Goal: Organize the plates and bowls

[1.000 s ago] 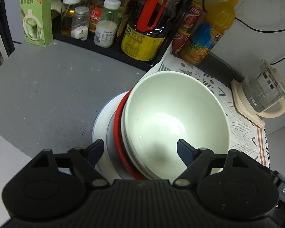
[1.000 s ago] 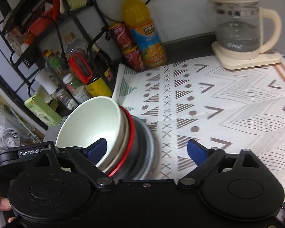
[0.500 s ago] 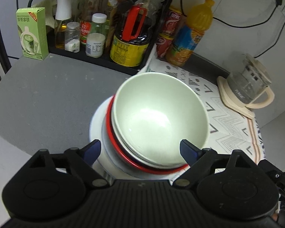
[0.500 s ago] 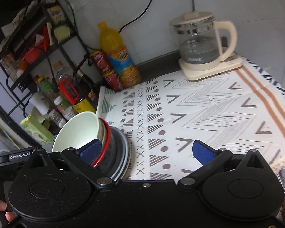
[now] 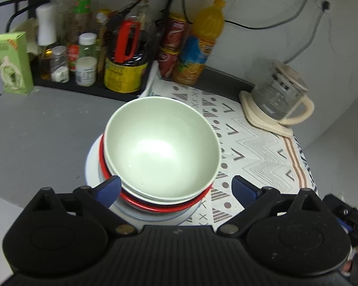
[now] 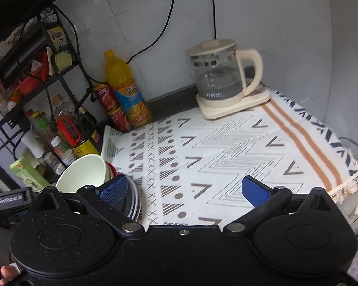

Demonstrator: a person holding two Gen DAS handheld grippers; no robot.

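Both my tongs have pulled back and up from the stack since a second ago, so the bowls look smaller and further off. My left gripper (image 5: 175,189) has just been opening its blue jaws and now stands wide, with nothing pinched. My right gripper (image 6: 183,190) has just been opening too and is wide and empty, over the patterned white cloth (image 6: 226,147).

Nearest to me sits the pale green round bowl (image 5: 162,150), on top of a red-rimmed dish (image 5: 155,206), on a white flat plate (image 5: 93,166). The stack stands partly on the grey counter (image 5: 40,131) and partly on the cloth edge.

I think the trouble is this: the green bowl leans a little. A bump from my left tong could slide it off. The bumpy cloth edge could make the stack rock.

Further back stand the glass kettle with a cream handle (image 6: 222,78) and the tall orange juice bottle (image 6: 126,93). A wide swing could knock them over.
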